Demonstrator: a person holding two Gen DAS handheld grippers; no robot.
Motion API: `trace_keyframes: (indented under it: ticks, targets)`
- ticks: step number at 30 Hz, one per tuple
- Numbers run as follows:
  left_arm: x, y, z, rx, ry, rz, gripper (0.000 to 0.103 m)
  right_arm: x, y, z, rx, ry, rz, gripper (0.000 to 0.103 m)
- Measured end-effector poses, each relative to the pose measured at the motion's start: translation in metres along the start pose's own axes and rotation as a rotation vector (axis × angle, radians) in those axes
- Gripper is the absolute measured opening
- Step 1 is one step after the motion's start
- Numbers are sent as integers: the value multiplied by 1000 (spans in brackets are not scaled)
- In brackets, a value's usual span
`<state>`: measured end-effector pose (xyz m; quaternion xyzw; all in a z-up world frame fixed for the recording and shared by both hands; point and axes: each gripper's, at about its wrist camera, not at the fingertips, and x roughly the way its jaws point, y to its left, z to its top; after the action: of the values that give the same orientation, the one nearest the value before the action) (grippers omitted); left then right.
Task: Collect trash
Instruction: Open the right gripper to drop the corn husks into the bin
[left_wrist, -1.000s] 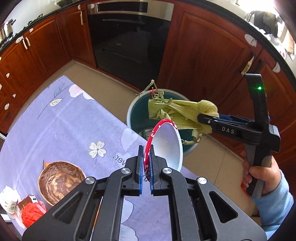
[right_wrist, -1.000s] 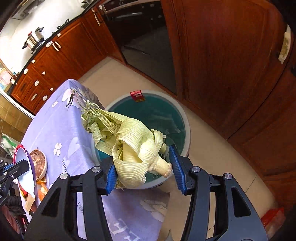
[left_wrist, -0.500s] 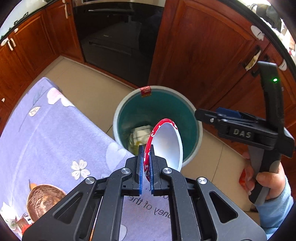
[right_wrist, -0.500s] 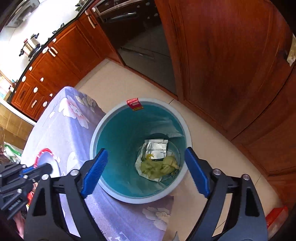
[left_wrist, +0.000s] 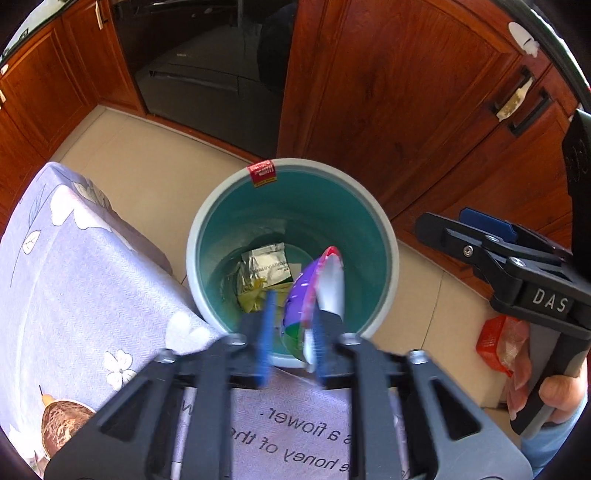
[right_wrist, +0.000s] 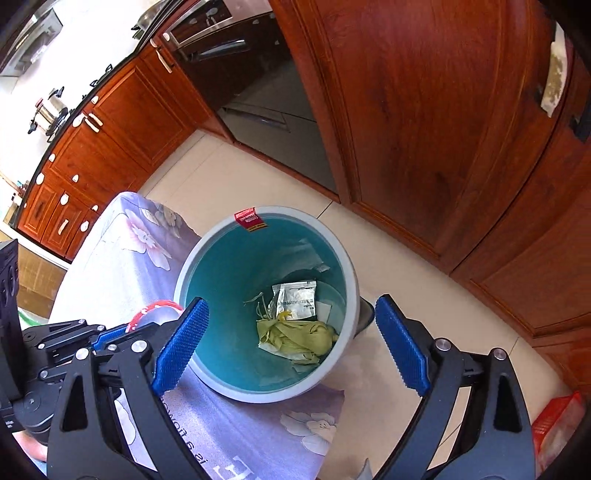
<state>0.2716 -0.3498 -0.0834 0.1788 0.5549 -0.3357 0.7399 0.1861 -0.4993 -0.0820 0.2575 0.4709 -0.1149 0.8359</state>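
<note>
A paper bowl (left_wrist: 321, 288) with a red rim and a purple outside hangs tilted over the teal bin (left_wrist: 199, 236). It sits between the fingers of my left gripper (left_wrist: 291, 339), whose jaws are opening. The bowl leans on the right finger, and the left pad stands clear of it. My right gripper (right_wrist: 291, 343) is over the bin (right_wrist: 351, 280), its jaws opening wide with nothing between them. On the bin floor lie a green corn husk (right_wrist: 299, 336) and a silver packet (right_wrist: 295, 299). The bowl's red rim (right_wrist: 155, 308) shows at the left of the right wrist view.
The bin stands on the tiled floor against a table with a lilac flowered cloth (left_wrist: 74, 277). A brown bowl (left_wrist: 61, 421) sits on the table. A red bag (left_wrist: 498, 343) lies on the floor. Wooden cabinets (left_wrist: 406, 92) and a dark oven stand behind.
The right gripper spread and dropped the corn husk into the bin. The left gripper moved over the bin, and its jaws parted from the bowl, which tipped.
</note>
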Motion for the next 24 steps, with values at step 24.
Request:
trace_keyframes:
  ticks: [24]
  targets:
    - [-44, 6, -29, -39, -78, 64, 75, -22, 18, -14, -38, -4, -1, 93]
